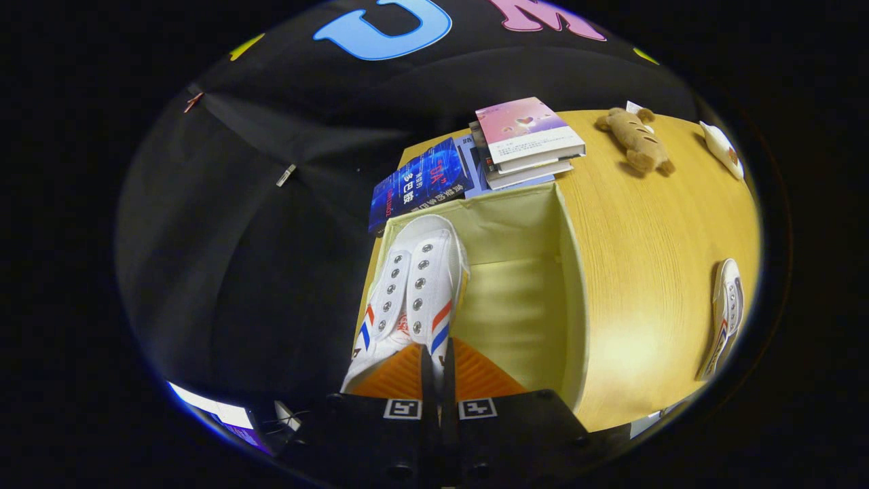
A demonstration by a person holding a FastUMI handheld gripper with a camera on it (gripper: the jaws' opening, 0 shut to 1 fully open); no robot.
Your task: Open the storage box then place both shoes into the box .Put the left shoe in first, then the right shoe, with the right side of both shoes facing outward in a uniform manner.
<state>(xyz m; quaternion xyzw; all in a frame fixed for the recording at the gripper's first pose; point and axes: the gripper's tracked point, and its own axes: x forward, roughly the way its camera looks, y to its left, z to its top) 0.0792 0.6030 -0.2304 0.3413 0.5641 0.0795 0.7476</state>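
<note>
your gripper (438,367) at lower centre: fingers clenched on white shoe (414,285), held over open storage box (574,285). second shoe (725,316) at right on table (645,258), well apart

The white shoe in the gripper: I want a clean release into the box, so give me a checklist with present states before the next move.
1. Storage box open: ok.
2. Gripper closed on the held shoe: ok.
3. Held shoe over the box's left side: ok.
4. Shoe resting on the box floor: cannot tell.
5. It is the left shoe, right side outward: cannot tell.
6. Second shoe waiting on the table: ok.
</note>
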